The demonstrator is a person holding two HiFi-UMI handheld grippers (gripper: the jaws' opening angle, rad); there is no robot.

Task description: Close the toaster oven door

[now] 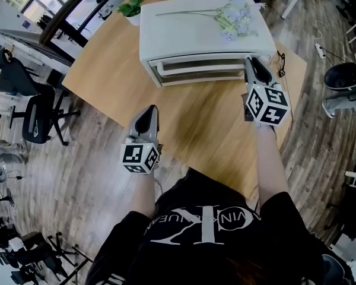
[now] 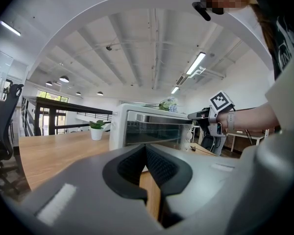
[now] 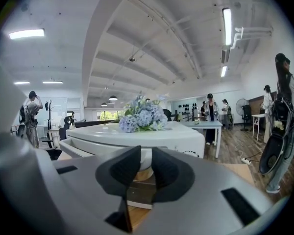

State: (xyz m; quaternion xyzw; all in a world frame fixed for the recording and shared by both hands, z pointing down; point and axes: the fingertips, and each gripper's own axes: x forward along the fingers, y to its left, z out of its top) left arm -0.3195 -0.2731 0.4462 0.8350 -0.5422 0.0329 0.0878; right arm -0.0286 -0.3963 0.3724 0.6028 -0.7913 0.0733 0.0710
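Observation:
A white toaster oven (image 1: 196, 31) stands at the far side of the wooden table (image 1: 207, 129). Its glass door (image 1: 196, 70) leans out a little at the top, ajar. My right gripper (image 1: 256, 71) is at the oven's front right corner, and I cannot tell whether it touches. In the right gripper view the oven (image 3: 176, 138) fills the space just beyond the right gripper (image 3: 146, 155); the pads stand slightly apart with nothing between them. My left gripper (image 1: 147, 119) hovers at the table's left edge, well short of the oven. The left gripper (image 2: 146, 151) has its pads meeting at the tip.
Pale blue artificial flowers (image 1: 234, 16) lie on the oven's top. A small potted plant (image 1: 132, 8) stands at the table's far left corner. A black cable (image 1: 282, 61) lies right of the oven. An office chair (image 1: 35, 117) stands on the floor to the left.

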